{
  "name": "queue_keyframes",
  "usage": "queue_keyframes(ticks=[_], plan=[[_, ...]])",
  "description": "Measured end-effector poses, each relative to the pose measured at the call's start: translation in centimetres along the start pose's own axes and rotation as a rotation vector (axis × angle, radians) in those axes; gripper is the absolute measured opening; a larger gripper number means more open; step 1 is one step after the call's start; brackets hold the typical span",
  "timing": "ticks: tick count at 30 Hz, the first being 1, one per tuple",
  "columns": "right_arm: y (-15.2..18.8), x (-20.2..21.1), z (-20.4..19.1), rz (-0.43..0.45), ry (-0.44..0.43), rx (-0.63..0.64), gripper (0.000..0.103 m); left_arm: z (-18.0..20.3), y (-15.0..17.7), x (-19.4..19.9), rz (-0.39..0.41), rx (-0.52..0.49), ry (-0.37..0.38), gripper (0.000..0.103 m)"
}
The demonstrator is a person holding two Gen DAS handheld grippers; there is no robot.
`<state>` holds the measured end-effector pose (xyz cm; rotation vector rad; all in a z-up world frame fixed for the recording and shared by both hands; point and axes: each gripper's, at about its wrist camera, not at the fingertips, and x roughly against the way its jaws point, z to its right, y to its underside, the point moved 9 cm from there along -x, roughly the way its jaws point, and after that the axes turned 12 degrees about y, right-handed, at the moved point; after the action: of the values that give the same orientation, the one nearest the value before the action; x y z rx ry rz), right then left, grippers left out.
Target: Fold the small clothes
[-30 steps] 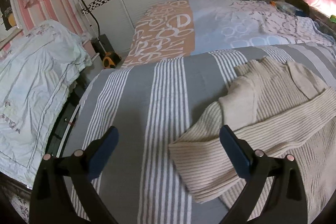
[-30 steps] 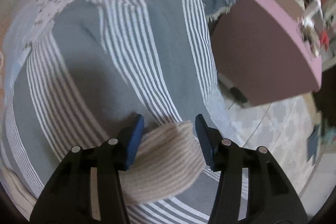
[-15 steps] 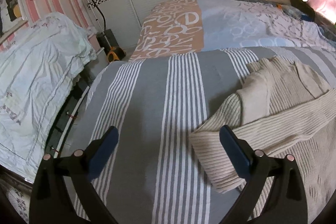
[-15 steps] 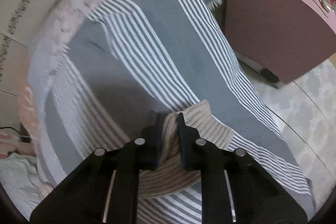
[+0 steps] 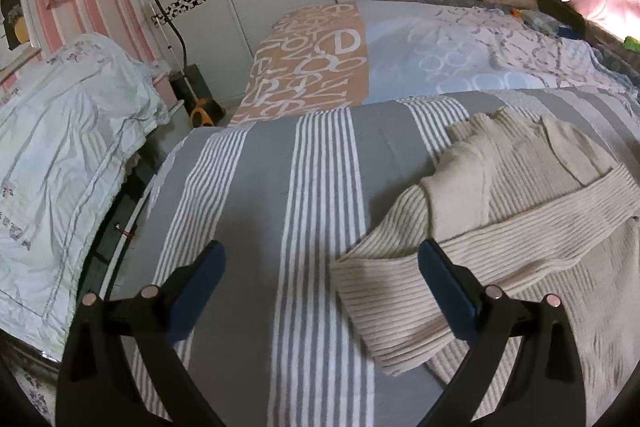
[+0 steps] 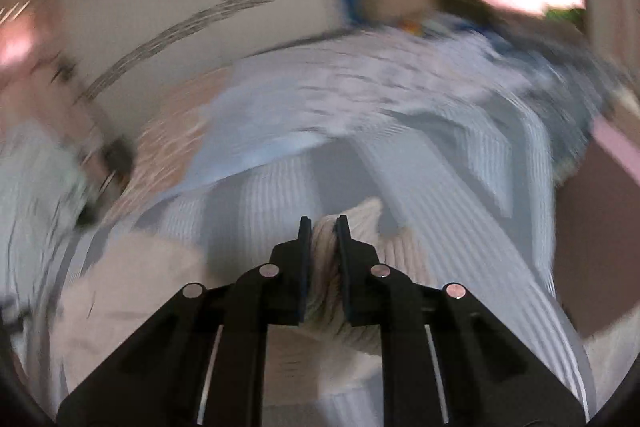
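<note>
Sweater [image 5: 520, 227] lies on the striped bed [image 5: 280, 187], one sleeve folded across its body. Left gripper [image 5: 320, 279] fingers spread wide beside the sleeve cuff, holding nothing. Right gripper [image 6: 323, 251] fingers pinch a sweater fold.

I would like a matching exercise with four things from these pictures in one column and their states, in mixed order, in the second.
Things:
1. left tongs
2. right tongs
3. beige ribbed knit sweater
4. grey and white striped bedcover

States:
A. spread over the bed
B. open, holding nothing
C. lying on the bedcover
D. shut on knit fabric

Pairs: 1-B, 2-D, 3-C, 4-A
</note>
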<state>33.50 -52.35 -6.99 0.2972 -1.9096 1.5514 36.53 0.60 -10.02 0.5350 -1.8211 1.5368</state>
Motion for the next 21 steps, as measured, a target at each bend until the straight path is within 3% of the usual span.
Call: queue_keyframes(ticks=[4, 8, 11, 16, 21], plan=[[0.3, 3.1, -10.8, 0.054, -0.167, 0.213, 0.013, 0.1, 0.2, 0.0, -0.001, 0.002, 0.014, 0.097], [3.8, 6.1, -22.8, 0.095, -0.378, 0.472, 0.013, -0.6, 0.3, 0.4, 0.011, 0.014, 0.015, 0.097], [8.7, 5.8, -28.3, -0.009, -0.498, 0.607, 0.013, -1.7, 0.6, 0.7, 0.016, 0.043, 0.023, 0.097], [15.0, 3.5, -30.6, -0.167, -0.537, 0.712, 0.018, -3.4, 1.7, 0.8, 0.005, 0.081, 0.032, 0.097], [15.2, 5.0, -29.3, -0.185, -0.55, 0.7, 0.033, -3.5, 2.5, 0.5, -0.011, 0.083, 0.045, 0.097]])
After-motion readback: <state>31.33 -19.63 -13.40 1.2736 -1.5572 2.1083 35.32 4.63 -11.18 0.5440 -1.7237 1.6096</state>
